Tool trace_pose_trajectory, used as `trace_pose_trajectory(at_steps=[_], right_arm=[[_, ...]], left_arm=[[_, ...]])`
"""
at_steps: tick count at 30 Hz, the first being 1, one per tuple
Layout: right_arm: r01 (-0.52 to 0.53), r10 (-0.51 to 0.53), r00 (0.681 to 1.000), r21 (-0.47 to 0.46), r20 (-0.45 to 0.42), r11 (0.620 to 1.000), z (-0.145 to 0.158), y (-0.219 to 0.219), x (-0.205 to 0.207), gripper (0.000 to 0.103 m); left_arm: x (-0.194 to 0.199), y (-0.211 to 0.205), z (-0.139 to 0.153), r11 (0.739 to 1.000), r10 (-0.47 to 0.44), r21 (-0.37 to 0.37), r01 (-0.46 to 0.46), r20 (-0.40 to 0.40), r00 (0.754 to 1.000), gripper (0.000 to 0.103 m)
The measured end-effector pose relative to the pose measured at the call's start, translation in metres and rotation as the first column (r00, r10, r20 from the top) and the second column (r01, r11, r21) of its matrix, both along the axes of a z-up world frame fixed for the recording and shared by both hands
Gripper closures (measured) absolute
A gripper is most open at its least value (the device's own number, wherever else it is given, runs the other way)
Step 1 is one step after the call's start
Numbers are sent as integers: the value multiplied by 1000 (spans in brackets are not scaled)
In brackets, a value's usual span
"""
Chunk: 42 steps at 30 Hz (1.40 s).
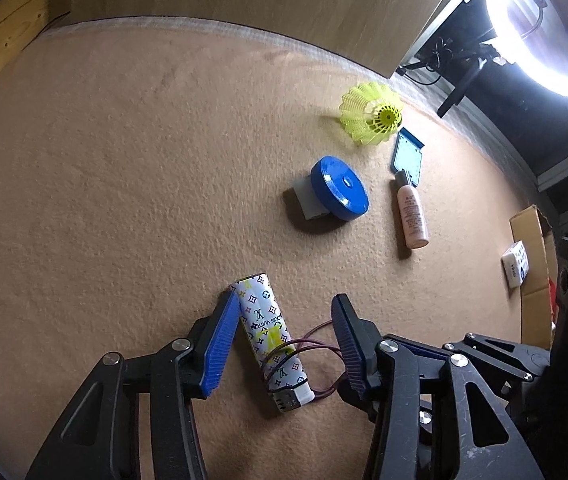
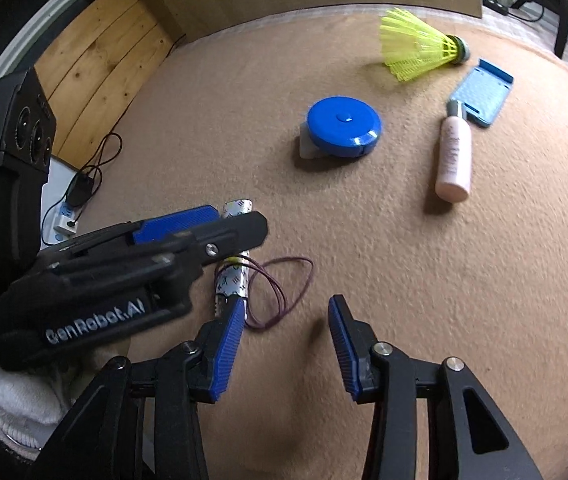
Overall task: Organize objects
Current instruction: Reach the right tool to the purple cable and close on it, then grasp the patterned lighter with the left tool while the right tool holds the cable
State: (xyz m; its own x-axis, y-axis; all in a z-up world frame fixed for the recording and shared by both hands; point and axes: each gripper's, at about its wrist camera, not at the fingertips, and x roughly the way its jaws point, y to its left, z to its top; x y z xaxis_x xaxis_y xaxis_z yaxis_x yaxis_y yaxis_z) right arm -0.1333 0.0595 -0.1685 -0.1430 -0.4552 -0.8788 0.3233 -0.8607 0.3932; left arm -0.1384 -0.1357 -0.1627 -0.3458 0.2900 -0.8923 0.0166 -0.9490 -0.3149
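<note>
A white lighter [image 1: 261, 320] with a coloured monogram print lies on the tan felt table [image 1: 123, 200]. A thin purple elastic band [image 1: 316, 342] is looped around its metal end. My left gripper [image 1: 284, 344] stands open astride the lighter; its left pad [image 1: 219, 344] is against the lighter's side and the right pad is well clear. In the right wrist view the left gripper [image 2: 239, 222] crosses over the lighter [image 2: 233, 280]. My right gripper [image 2: 286, 344] is open just short of the band [image 2: 284, 292], its left fingertip beside the lighter's end.
Farther back lie a blue round tape measure [image 2: 344, 126] propped on a grey block, a pink bottle [image 2: 454, 156], a blue flat case [image 2: 484, 92] and a yellow shuttlecock [image 2: 416, 46]. A bright ring light [image 1: 544, 36] and a cardboard box [image 1: 532, 272] stand off the table's right edge.
</note>
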Motion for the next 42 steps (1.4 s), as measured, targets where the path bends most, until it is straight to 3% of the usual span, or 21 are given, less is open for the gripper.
trace_pose_trajectory(at_steps=[5, 11, 13, 22, 29, 32, 34, 36, 38, 42], right_arm=[[-24, 24, 1000, 24, -4, 999, -3, -9, 0, 81], [-43, 44, 999, 67, -9, 997, -8, -15, 1, 97], [-50, 51, 999, 68, -12, 996, -7, -16, 3, 98], [-78, 80, 997, 86, -16, 993, -6, -14, 14, 99], [-38, 40, 999, 95, -12, 995, -6, 17, 21, 101], [-11, 13, 1000, 86, -17, 996, -4, 31, 20, 102], [-4, 5, 1000, 65, -21, 998, -1, 34, 20, 100], [10, -9, 1000, 47, -21, 999, 1, 36, 20, 99], [20, -19, 999, 27, -29, 999, 4, 34, 19, 91], [23, -23, 999, -9, -49, 1000, 9, 25, 14, 91]], left_arm=[[-2, 0, -3, 1000, -2, -14, 2, 6, 1000, 57], [-4, -2, -8, 999, 6, -38, -5, 15, 1000, 72], [-5, -5, -10, 999, 23, -28, -23, 17, 1000, 76], [-14, -6, -10, 998, 46, -41, -46, -4, 999, 77], [-18, -5, -12, 998, 38, -56, -39, -14, 999, 76], [-18, -6, -12, 999, 38, -24, -38, -8, 999, 76], [-17, -8, -8, 998, 51, -22, -51, -18, 999, 72], [-17, -7, -6, 999, 52, -5, -52, -26, 998, 58], [-17, -4, -3, 999, 43, -12, -43, -31, 999, 57], [-21, 5, -4, 999, 19, -44, -20, -22, 1000, 57]])
